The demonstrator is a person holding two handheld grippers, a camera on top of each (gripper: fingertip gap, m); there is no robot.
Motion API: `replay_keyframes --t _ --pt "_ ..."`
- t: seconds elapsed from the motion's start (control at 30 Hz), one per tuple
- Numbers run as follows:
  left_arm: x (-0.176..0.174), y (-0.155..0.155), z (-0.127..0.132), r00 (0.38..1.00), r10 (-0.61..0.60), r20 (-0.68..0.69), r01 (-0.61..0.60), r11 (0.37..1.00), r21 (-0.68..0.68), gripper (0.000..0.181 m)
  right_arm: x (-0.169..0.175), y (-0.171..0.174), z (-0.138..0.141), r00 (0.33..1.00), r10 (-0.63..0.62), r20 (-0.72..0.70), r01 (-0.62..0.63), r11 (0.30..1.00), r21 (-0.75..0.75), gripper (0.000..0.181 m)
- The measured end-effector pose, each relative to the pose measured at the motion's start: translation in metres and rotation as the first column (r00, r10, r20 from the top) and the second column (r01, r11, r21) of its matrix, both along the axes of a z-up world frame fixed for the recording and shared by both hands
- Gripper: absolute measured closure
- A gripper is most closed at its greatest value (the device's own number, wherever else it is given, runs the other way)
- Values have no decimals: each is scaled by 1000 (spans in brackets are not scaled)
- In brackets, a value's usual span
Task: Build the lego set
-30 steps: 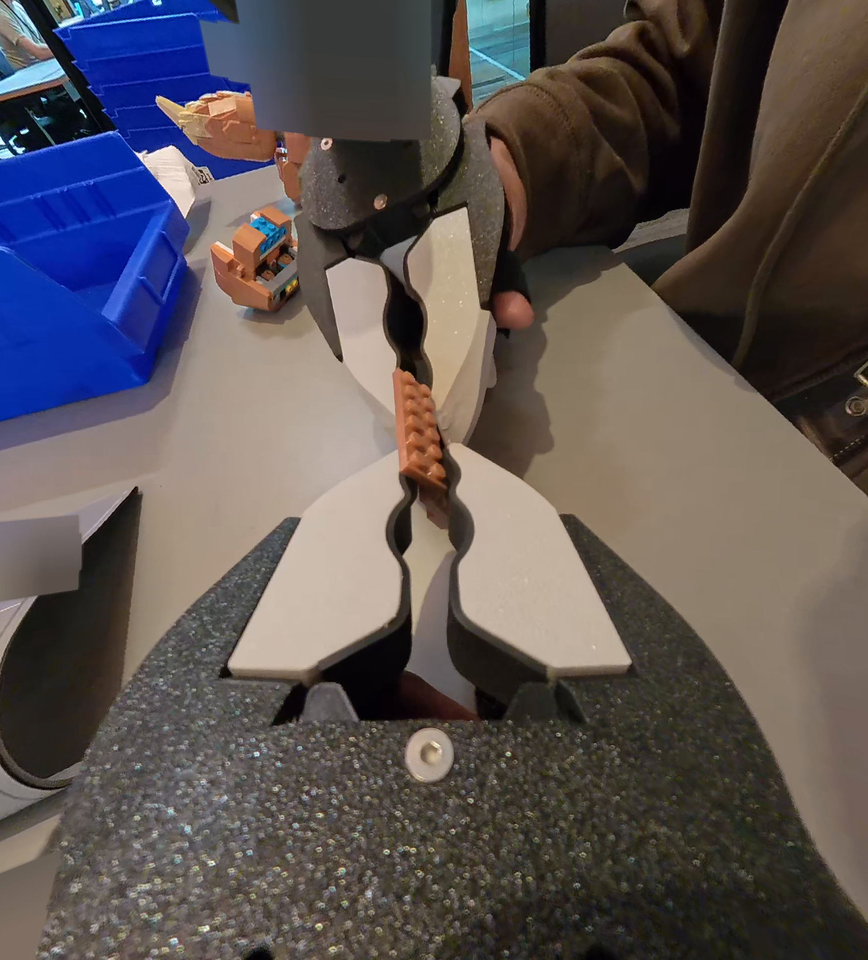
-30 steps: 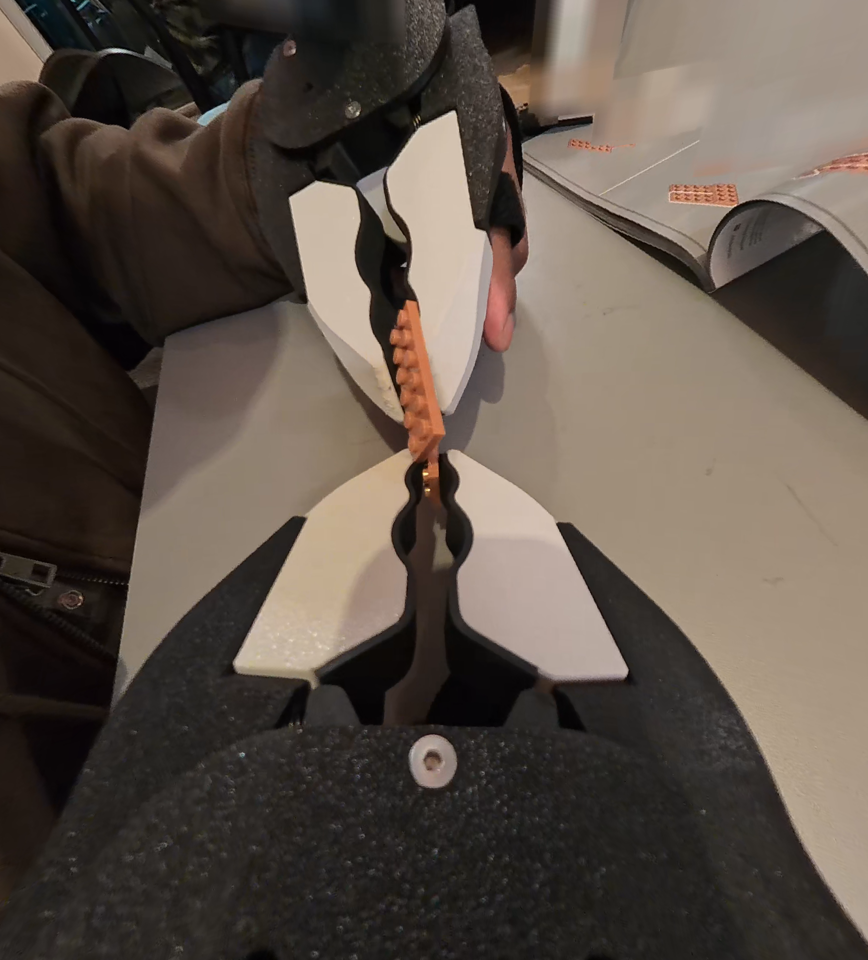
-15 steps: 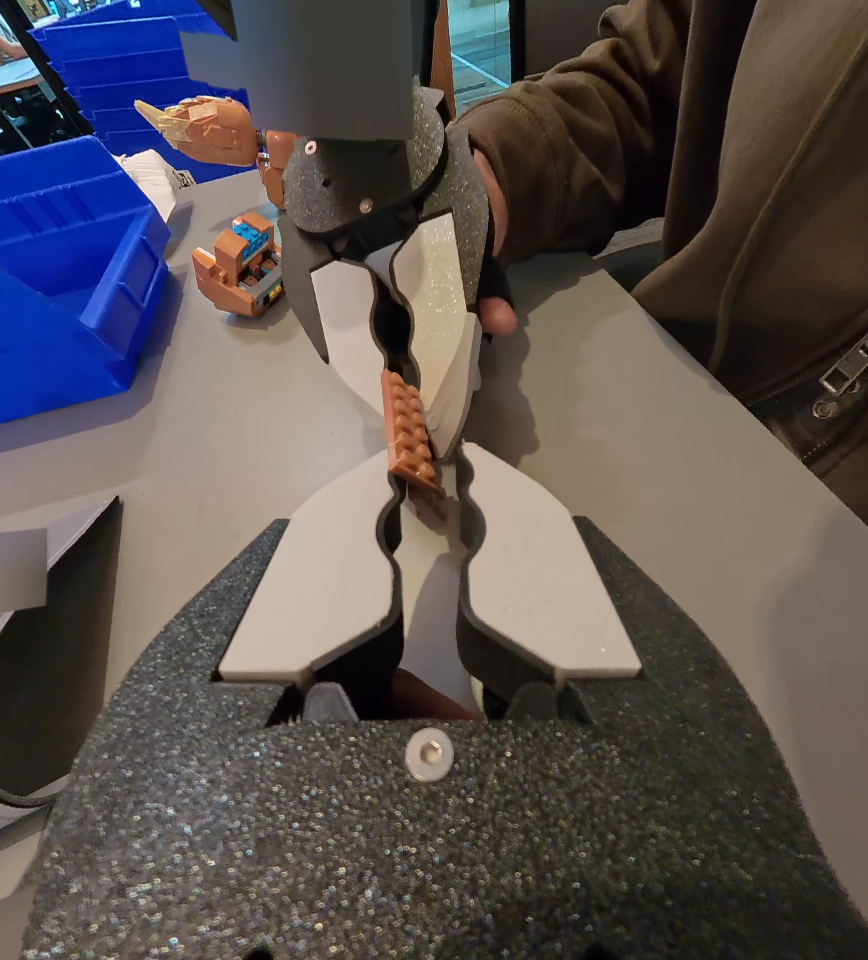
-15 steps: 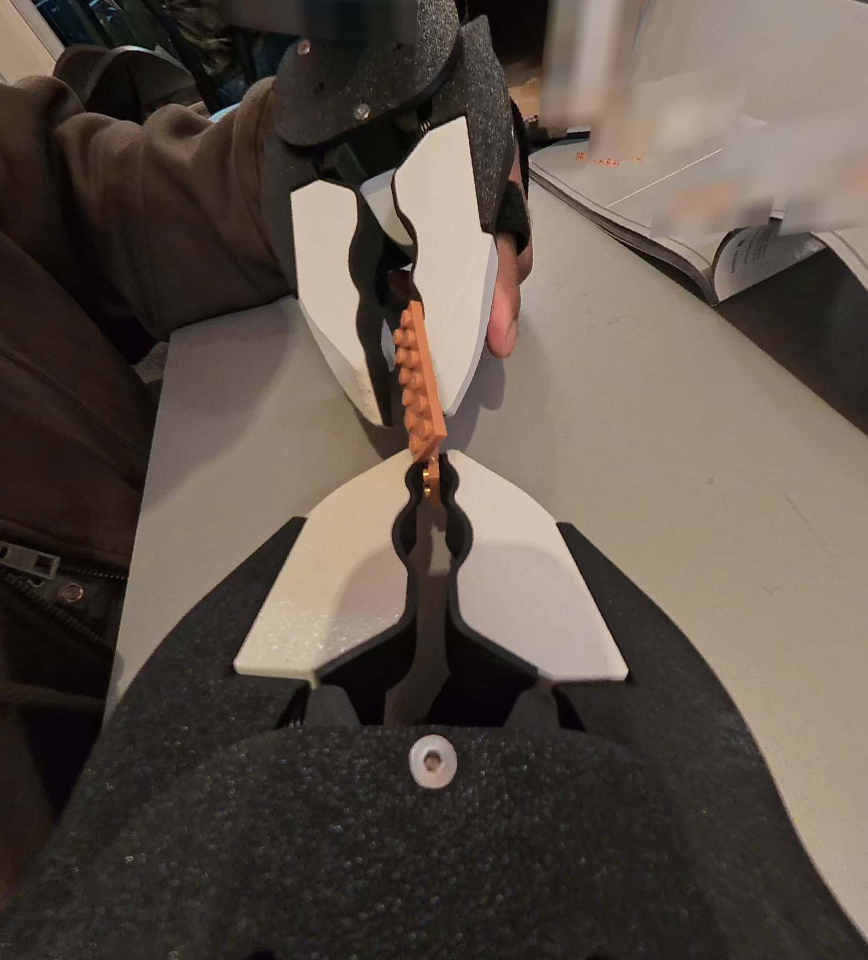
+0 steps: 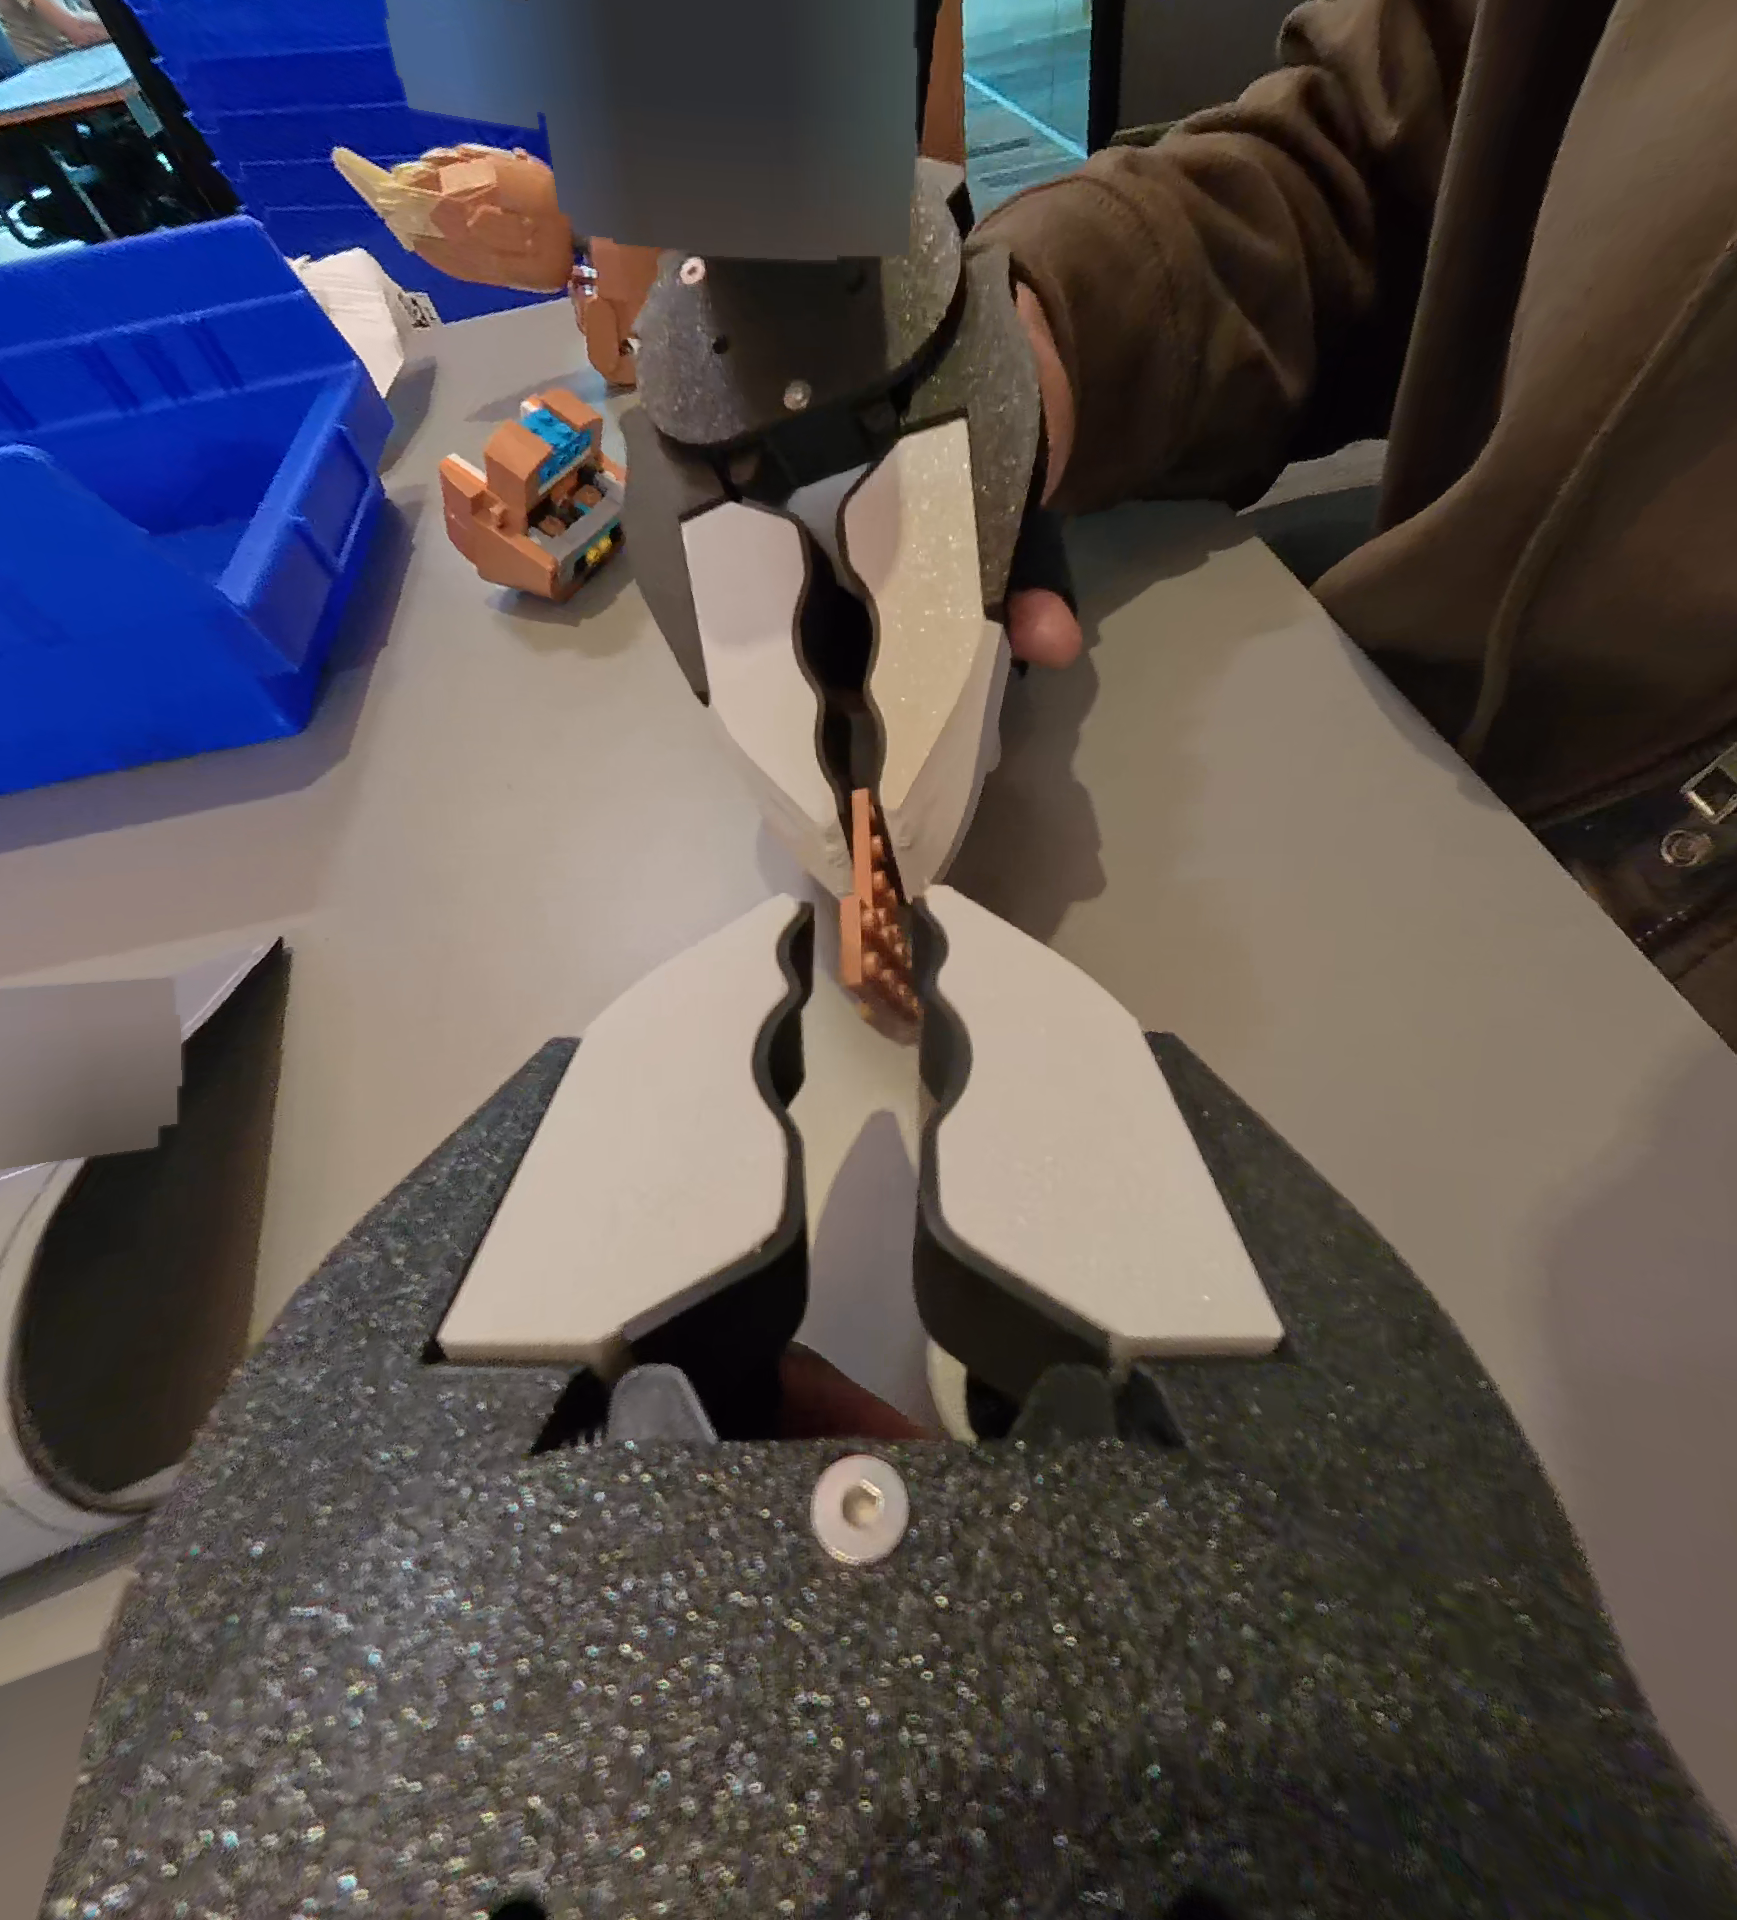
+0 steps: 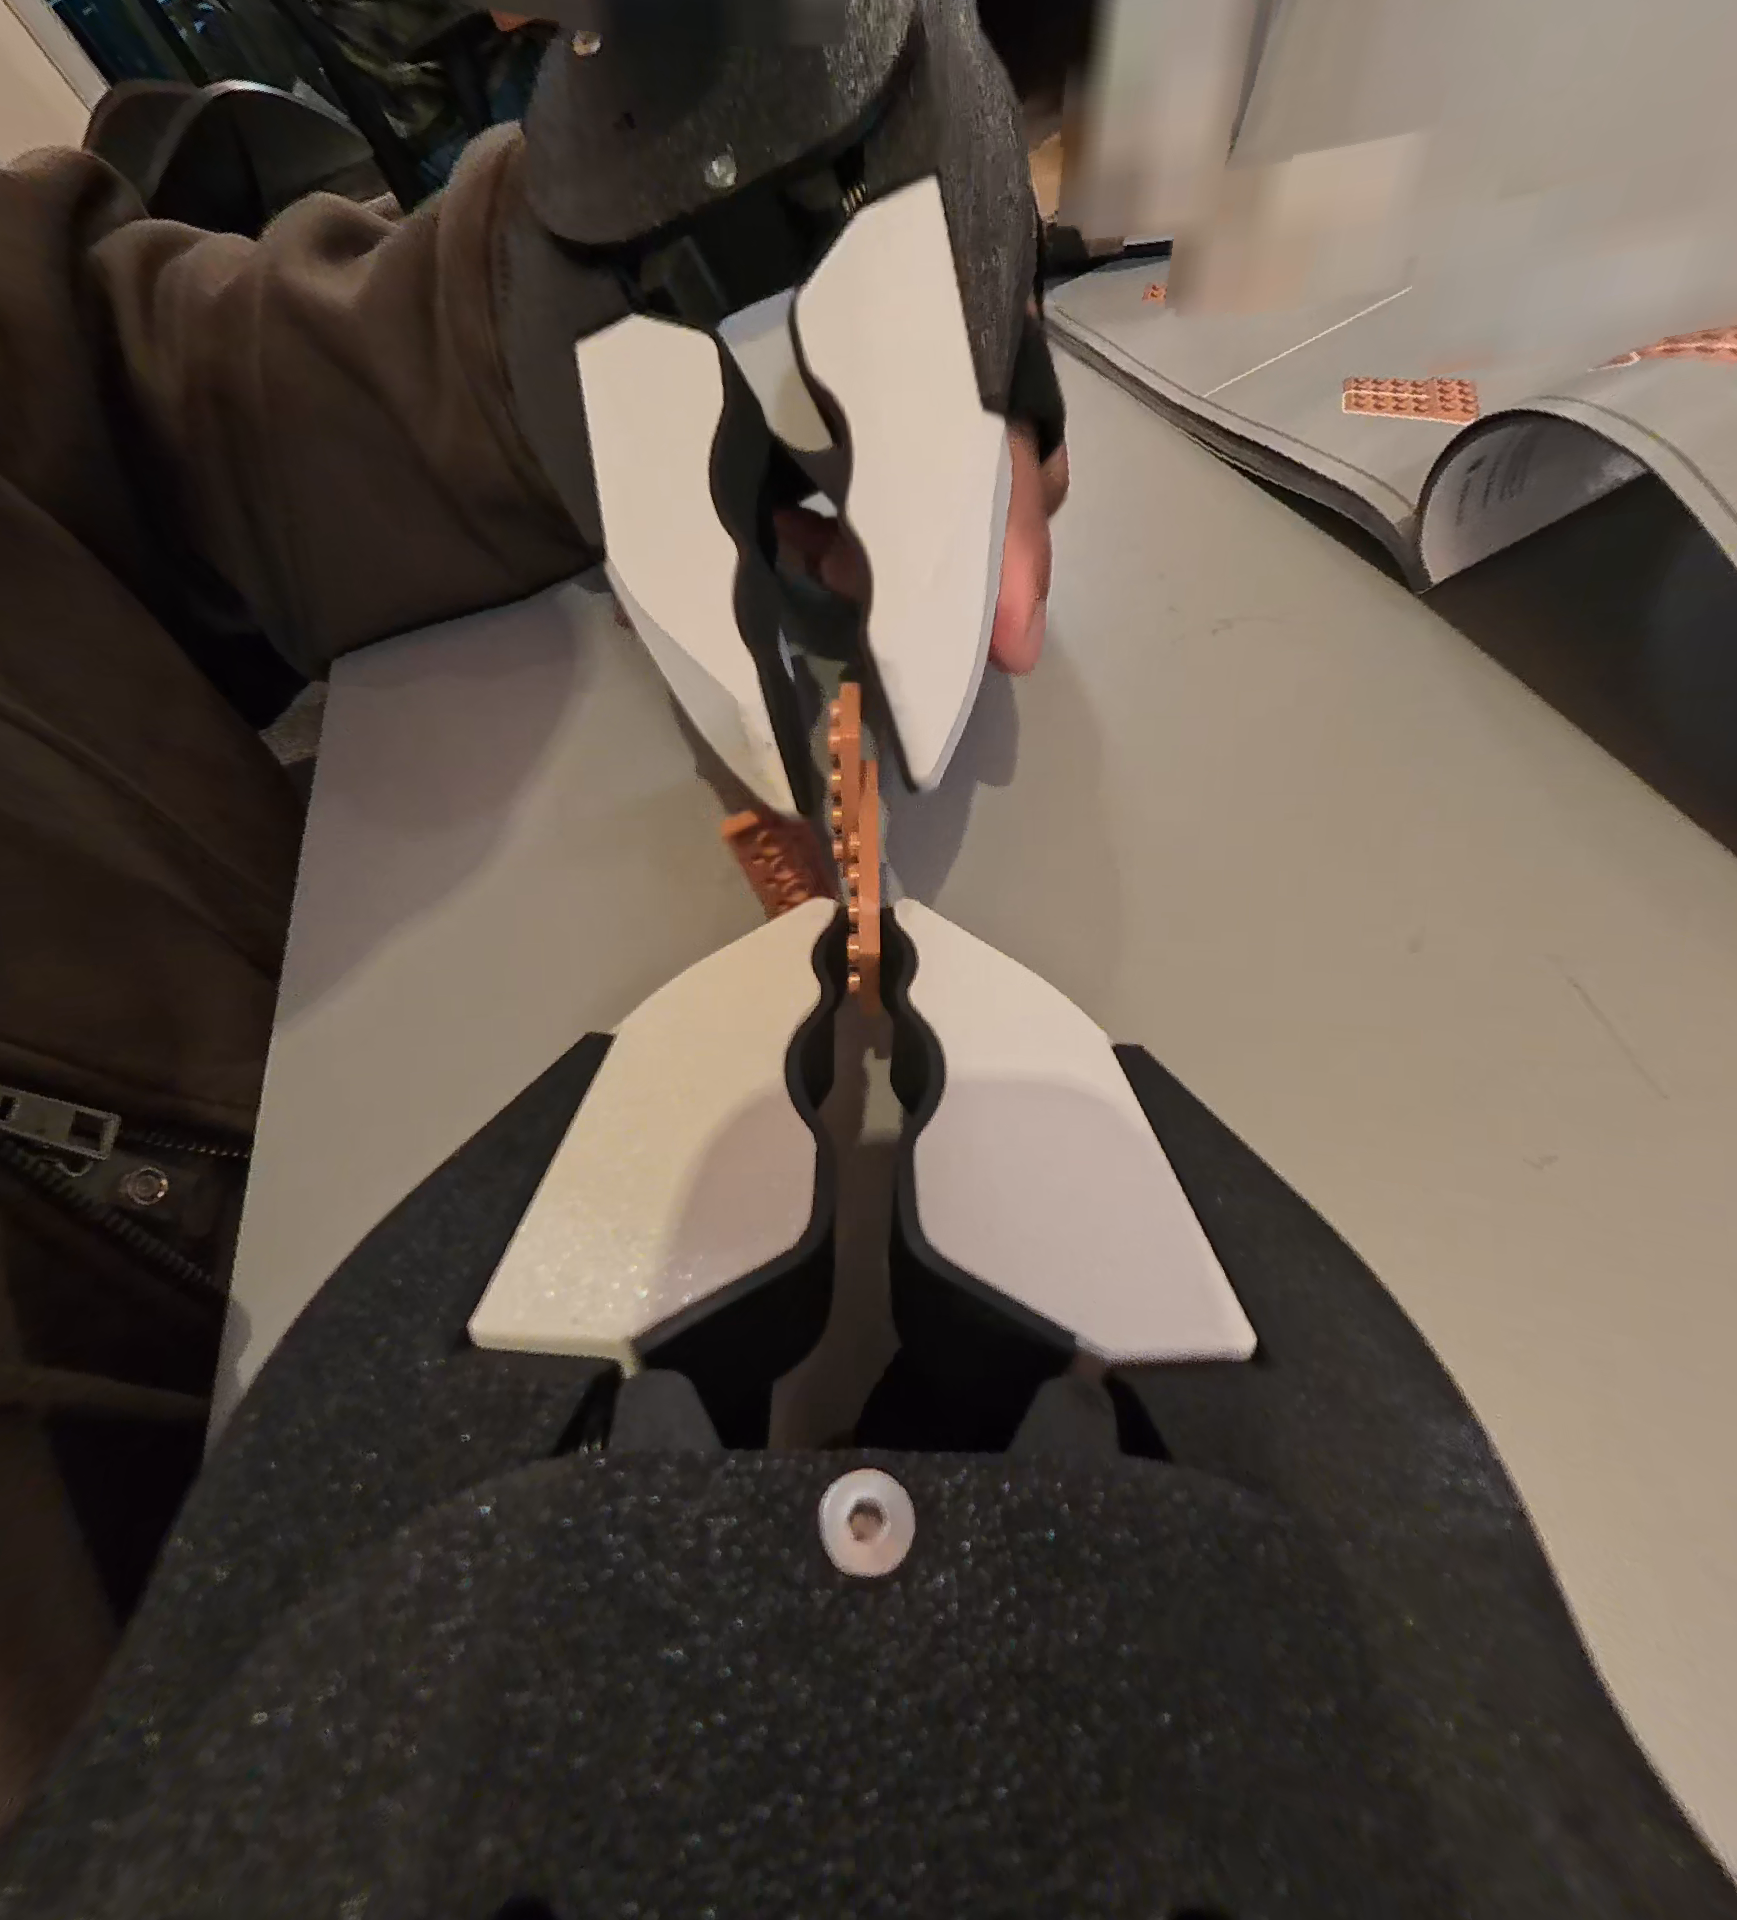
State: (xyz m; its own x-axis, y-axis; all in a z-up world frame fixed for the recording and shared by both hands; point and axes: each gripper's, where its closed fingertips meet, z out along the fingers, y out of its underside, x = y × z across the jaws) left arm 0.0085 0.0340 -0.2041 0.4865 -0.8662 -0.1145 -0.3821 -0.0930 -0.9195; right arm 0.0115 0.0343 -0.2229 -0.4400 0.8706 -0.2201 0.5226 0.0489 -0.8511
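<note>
A thin orange studded plate (image 6: 864, 914) stands on edge between the two grippers above the grey table (image 6: 1363, 935). My right gripper (image 6: 864, 920) is shut on its near end. In the left wrist view the right gripper (image 5: 869, 862) pinches the plate (image 5: 874, 935) from the far side. My left gripper (image 5: 866, 914) is open, and the plate's end stands in the gap close to one pad (image 5: 937, 935) without being pressed. The left gripper (image 6: 853, 795) shows the same in the right wrist view. Another orange-brown studded piece (image 6: 770, 862) shows blurred, low beside the tips.
Blue bins (image 5: 116, 499) stand at the left. A small brown and blue build (image 5: 531, 509) and a larger brown figure (image 5: 479, 218) sit behind. An open instruction booklet (image 6: 1570, 436) lies at the right. The person's brown jacket (image 5: 1570, 416) borders the table's edge. Less than 4 cm separates the two grippers' tips.
My left gripper's jaws have opened off the orange plate, which they pinched a second ago. My right gripper has stayed shut on the plate. Both grippers shifted slightly.
</note>
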Motion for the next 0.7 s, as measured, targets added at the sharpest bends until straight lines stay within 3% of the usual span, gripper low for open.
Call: replay_keyframes --t 0.17,0.4,0.6,0.7 --pt "-16 0 6 999 44 -8 -44 999 -21 159 4 6 -7 998 -8 54 8 1000 6 176" --pt "-16 -7 -19 990 6 -138 -17 997 -81 152 6 8 -11 996 -2 89 0 1000 13 176" --pt "-8 -3 -29 991 10 -130 -26 993 -119 151 1 9 0 1000 1 -10 -1 1000 15 176" --pt "-8 3 -22 997 41 -72 -48 993 -107 152 -2 8 13 997 -5 -77 2 999 -37 176"
